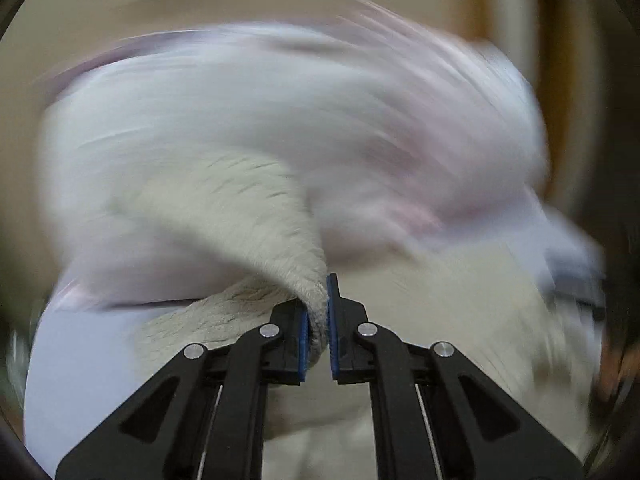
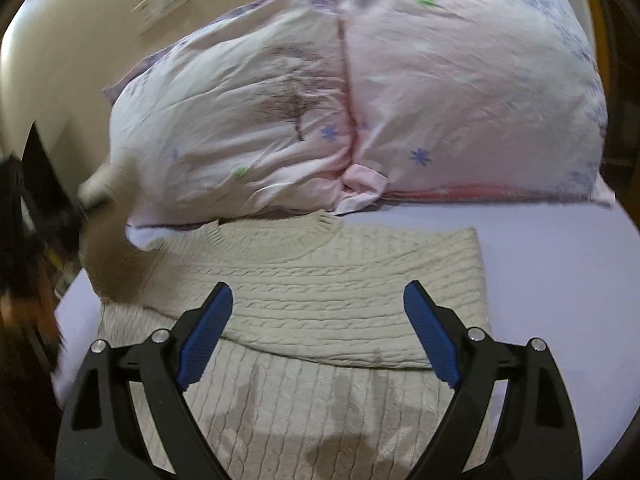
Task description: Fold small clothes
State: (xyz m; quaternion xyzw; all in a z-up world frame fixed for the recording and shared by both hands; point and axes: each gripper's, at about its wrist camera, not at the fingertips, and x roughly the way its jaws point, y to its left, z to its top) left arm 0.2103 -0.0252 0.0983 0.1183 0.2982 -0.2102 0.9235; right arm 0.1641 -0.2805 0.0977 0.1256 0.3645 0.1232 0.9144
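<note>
A cream cable-knit sweater (image 2: 320, 280) lies on a lavender bed sheet (image 2: 560, 280), its right side folded in over the body. My left gripper (image 1: 319, 312) is shut on the sweater's left sleeve cuff (image 1: 316, 304) and holds it lifted; the left wrist view is motion-blurred. In the right wrist view the raised sleeve (image 2: 108, 220) and the blurred left gripper (image 2: 86, 196) show at the left. My right gripper (image 2: 318, 328) is open and empty, hovering above the sweater's middle.
A large pink and white floral pillow (image 2: 360, 100) lies just behind the sweater's collar. A beige wall with a switch plate (image 2: 162, 2) is at the back left. The bed edge and dark clutter (image 2: 24, 260) are at the left.
</note>
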